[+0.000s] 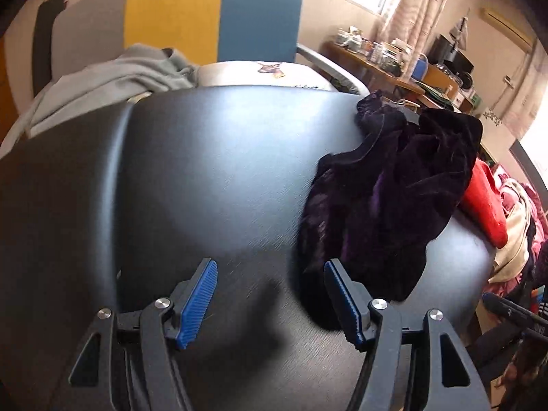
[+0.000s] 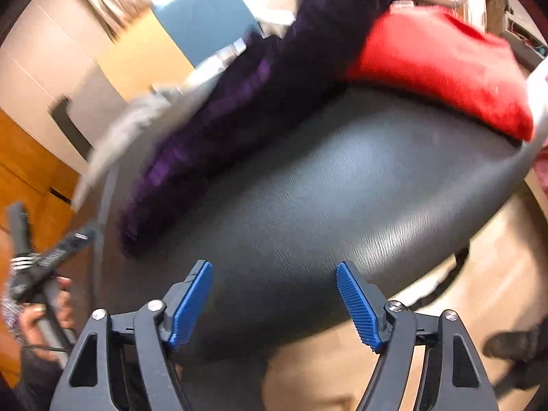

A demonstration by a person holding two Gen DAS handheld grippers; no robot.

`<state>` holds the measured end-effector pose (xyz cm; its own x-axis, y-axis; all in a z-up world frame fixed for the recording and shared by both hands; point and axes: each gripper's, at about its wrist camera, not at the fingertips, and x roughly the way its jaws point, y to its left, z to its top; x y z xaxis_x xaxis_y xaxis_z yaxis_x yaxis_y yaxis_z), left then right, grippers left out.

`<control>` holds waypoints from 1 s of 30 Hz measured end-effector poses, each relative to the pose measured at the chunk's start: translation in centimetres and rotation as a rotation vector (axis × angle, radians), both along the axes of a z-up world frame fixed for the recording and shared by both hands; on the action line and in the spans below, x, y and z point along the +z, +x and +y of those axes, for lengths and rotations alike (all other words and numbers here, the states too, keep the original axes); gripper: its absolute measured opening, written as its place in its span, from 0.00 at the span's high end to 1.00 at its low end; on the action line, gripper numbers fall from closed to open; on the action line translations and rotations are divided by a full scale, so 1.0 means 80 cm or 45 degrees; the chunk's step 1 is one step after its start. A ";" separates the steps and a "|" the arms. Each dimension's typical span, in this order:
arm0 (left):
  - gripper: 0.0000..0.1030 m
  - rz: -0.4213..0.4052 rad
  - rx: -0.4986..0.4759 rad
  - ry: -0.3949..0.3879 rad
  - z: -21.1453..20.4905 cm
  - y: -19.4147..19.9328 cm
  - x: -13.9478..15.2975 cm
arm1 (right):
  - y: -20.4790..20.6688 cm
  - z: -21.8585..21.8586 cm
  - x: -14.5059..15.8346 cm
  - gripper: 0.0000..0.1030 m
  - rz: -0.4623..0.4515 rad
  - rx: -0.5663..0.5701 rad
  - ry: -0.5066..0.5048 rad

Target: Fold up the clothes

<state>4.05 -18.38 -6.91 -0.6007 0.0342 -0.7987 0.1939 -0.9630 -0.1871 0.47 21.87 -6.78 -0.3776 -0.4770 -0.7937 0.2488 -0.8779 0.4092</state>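
Both claws hanging spread and empty: left gripper (image 1: 270, 303), right gripper (image 2: 274, 303). Dark purple garment (image 1: 394, 198) lying crumpled on black table (image 1: 205, 171), touching red cloth (image 2: 441, 68) at far edge.

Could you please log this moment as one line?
left gripper: open, empty | right gripper: open, empty | purple garment: crumpled on black table, unfolded

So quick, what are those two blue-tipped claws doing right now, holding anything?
Left gripper: open, holding nothing, beside the dark purple garment.
Right gripper: open, holding nothing.
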 end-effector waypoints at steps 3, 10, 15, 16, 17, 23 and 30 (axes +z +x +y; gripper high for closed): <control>0.35 -0.024 -0.029 -0.019 0.014 -0.026 -0.003 | -0.012 -0.006 -0.006 0.20 -0.040 0.066 0.062; 0.35 -0.030 -0.040 -0.016 0.013 -0.065 -0.016 | -0.053 -0.015 0.027 0.19 0.068 0.102 0.009; 0.35 -0.090 -0.076 -0.040 0.017 -0.106 -0.034 | -0.097 -0.058 0.061 0.17 0.283 0.185 0.129; 0.35 -0.109 -0.083 -0.044 0.019 -0.112 -0.039 | -0.111 -0.069 0.066 0.16 0.323 0.198 0.162; 0.35 -0.128 -0.095 -0.038 0.022 -0.119 -0.044 | -0.125 -0.079 0.071 0.16 0.356 0.206 0.192; 0.82 -0.078 -0.257 -0.139 0.060 -0.119 -0.047 | -0.251 -0.149 0.084 0.10 0.452 0.239 0.361; 0.92 0.004 -0.270 -0.014 0.051 -0.107 -0.052 | -0.388 -0.230 0.031 0.09 0.268 0.254 0.458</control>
<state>-4.47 -14.32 -11.05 -0.5837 0.1518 -0.7977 -0.0142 -0.9841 -0.1769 -30.61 3.48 -4.27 -0.4772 -0.2654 -0.8378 0.4728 -0.8811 0.0099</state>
